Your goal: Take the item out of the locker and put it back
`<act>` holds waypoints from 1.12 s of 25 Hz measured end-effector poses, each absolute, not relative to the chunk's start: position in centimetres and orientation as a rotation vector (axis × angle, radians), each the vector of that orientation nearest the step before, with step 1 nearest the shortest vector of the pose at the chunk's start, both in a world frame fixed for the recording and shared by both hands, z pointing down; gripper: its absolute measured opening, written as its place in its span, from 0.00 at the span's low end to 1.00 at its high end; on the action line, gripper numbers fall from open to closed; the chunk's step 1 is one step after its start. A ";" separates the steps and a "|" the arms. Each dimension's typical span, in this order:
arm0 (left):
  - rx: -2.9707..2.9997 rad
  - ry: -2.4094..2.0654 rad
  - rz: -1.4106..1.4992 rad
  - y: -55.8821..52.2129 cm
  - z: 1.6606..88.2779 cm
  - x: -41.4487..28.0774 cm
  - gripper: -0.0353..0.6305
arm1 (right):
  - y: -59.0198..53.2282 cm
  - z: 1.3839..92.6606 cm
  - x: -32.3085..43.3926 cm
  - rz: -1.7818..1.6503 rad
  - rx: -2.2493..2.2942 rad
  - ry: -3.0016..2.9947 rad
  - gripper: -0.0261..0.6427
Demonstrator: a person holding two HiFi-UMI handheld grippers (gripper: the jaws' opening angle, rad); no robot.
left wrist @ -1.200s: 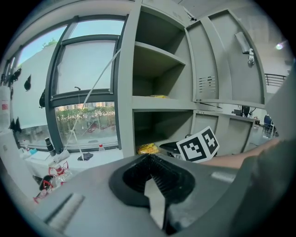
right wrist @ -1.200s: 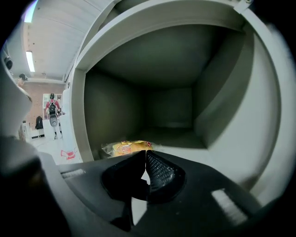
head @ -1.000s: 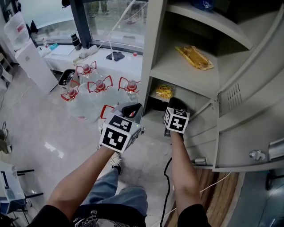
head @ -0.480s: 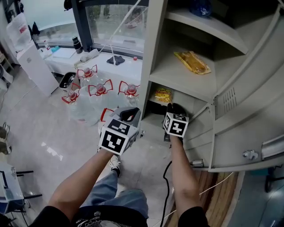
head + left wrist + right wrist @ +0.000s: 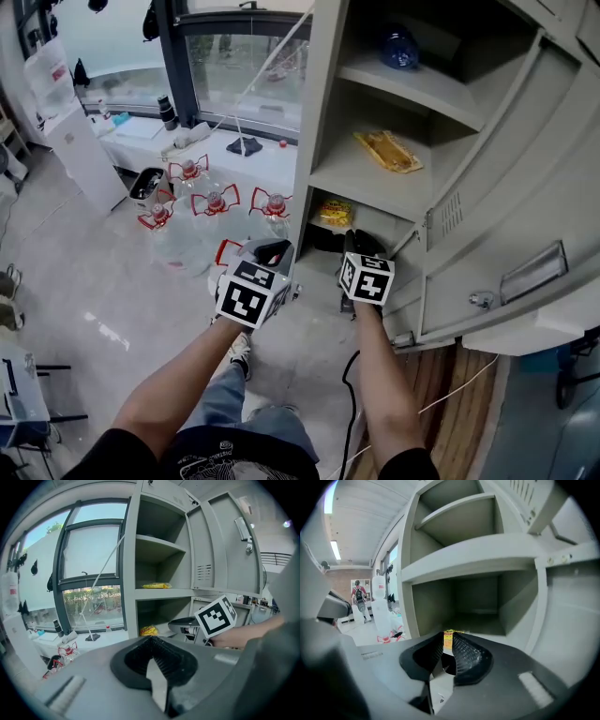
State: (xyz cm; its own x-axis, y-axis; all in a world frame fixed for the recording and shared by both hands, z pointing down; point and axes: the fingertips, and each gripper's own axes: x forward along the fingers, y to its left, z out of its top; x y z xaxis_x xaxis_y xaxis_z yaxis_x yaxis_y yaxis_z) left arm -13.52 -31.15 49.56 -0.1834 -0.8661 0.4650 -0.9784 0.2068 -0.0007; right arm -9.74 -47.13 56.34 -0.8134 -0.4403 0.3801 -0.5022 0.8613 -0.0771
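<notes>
Snack packet (image 5: 333, 214) sits low in the locker (image 5: 317, 103); the right tongs (image 5: 359, 241), just parted slightly and empty, should widen before reaching in, left tongs (image 5: 270, 249) clenched.

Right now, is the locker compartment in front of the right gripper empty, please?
No, a yellow snack packet lies at the left inside that compartment.
</notes>
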 end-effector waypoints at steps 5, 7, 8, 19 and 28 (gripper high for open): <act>1.710 -2.148 0.427 -29.8 48.0 -13.2 0.05 | -45.0 52.9 -8.8 0.250 0.685 -2.721 0.15; 1.710 -2.156 0.440 -28.9 47.4 -13.0 0.05 | -43.8 51.7 -8.3 0.256 0.679 -2.735 0.15; 1.711 -2.161 0.447 -28.6 47.0 -13.0 0.05 | -43.2 51.0 -8.1 0.259 0.676 -2.743 0.15; 1.778 -2.164 0.517 -25.8 43.6 -12.3 0.05 | -38.8 44.8 -4.5 0.238 0.721 -2.775 0.13; 1.943 -2.076 0.475 -26.1 41.2 -12.3 0.05 | -35.9 39.8 -3.0 0.166 0.843 -2.782 0.11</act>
